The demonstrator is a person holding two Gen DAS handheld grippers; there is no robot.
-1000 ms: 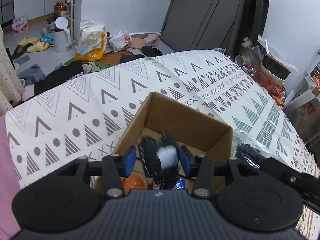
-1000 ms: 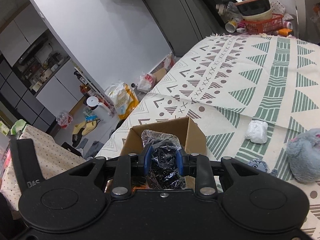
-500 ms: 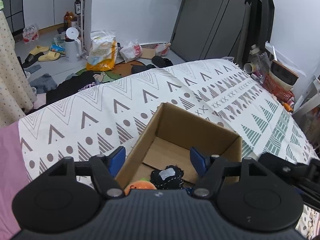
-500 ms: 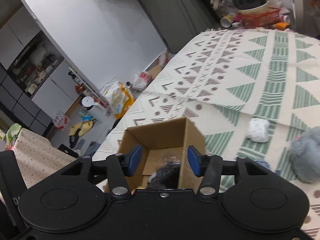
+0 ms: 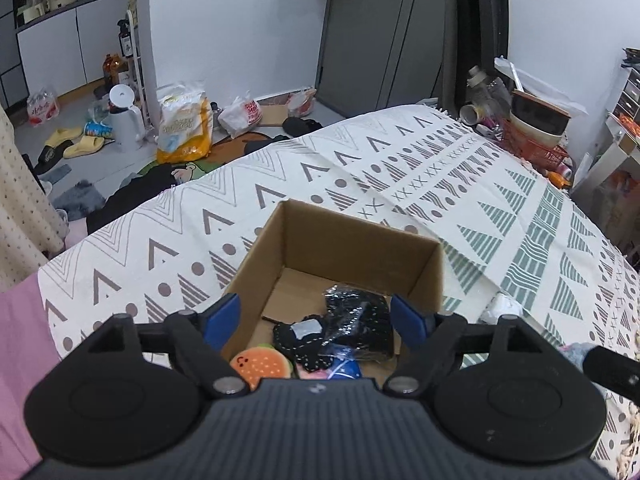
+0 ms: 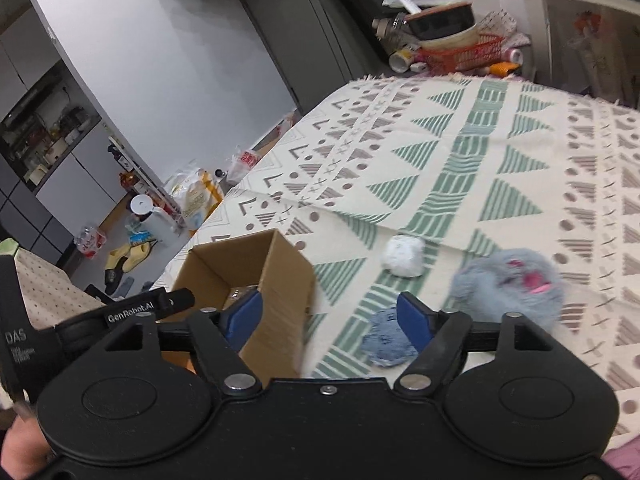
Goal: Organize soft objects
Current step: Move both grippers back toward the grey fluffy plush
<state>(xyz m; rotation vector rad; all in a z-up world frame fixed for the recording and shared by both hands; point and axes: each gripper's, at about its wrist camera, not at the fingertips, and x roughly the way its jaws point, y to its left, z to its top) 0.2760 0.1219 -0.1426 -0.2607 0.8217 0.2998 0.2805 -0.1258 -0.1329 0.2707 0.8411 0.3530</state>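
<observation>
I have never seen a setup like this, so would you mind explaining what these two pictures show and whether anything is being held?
There is no robot here: a person holds a two-finger claw in each hand, and each claw carries a wide-angle camera looking forward along its blue-padded fingers. One picture comes from the left claw, the other from the right claw. Both are open and hold nothing. The left one hovers over a cardboard box on a patterned cloth. In the box lie a black dotted item, a black item in clear wrap and a burger-shaped plush. The right view shows what lies outside the box on the cloth: a white ball, a small blue item and a grey fluffy toy.
</observation>
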